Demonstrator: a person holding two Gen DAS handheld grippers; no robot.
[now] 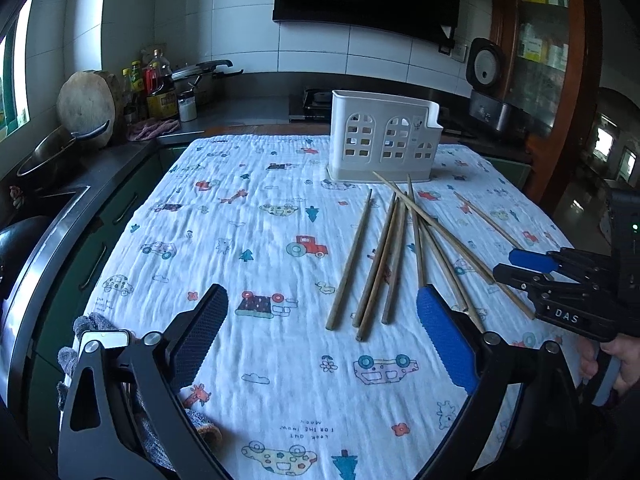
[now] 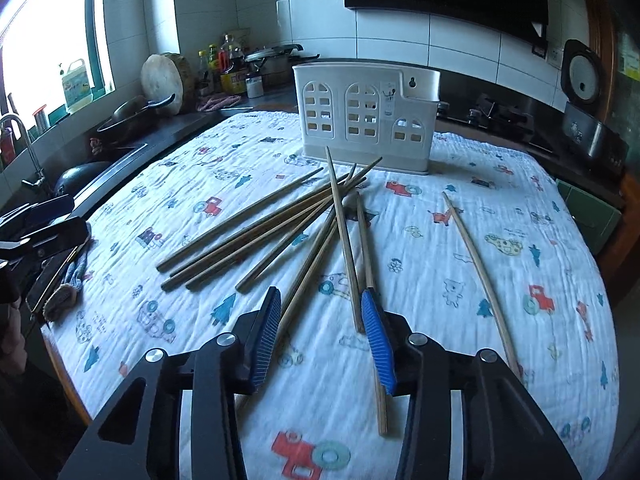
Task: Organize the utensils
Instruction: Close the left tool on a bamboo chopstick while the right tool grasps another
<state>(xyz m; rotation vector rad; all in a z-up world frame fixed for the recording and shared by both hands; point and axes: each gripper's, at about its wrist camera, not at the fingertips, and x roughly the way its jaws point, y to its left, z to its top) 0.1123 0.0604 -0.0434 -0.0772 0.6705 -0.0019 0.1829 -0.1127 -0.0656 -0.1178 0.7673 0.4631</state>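
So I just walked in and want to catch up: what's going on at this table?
A person holds tongs in each hand over chopsticks scattered on a patterned cloth. The right tongs straddle a few chopsticks without clamping them. The left tongs hang wide open, empty. The white holder appears empty.

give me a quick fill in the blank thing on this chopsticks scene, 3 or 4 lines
1. The wooden chopsticks lie loose on a cloth printed with cartoon ____.
2. The white utensil holder stands upright at the far end of the table and holds ____ chopsticks.
3. One chopstick lies apart from the pile, on its ____ side in the right wrist view.
4. The left gripper has its jaws wide ____.

Missing words: vehicles; no; right; open
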